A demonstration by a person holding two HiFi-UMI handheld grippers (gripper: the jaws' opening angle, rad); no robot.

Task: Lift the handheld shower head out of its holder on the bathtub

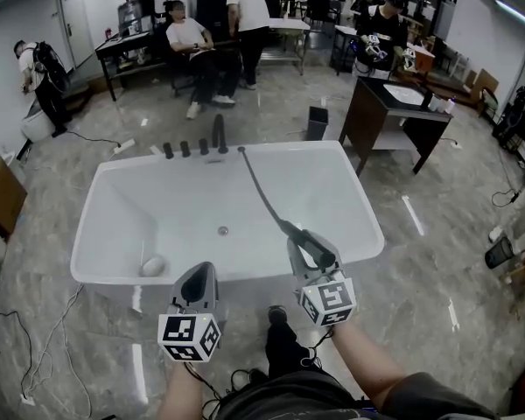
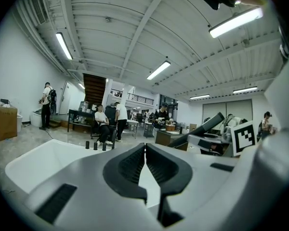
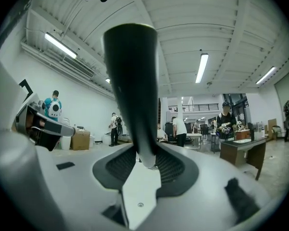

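glossy bathtub (image 1: 245, 273), matt shower head (image 1: 303, 234)

The left forearm (image 1: 185, 390) and right forearm (image 1: 367, 361) reach forward side by side. The left hand-held gripper (image 1: 198, 274) points ahead and slightly down, with its marker cube (image 1: 189, 337) at the wrist end. Its jaws are pressed together with nothing between them. Just to its right, the right hand-held gripper (image 1: 310, 245) lies about level — its jaws are clamped on the dark handle of the shower head (image 3: 132, 90), which rises steeply from between the ribbed pads (image 3: 169, 166).
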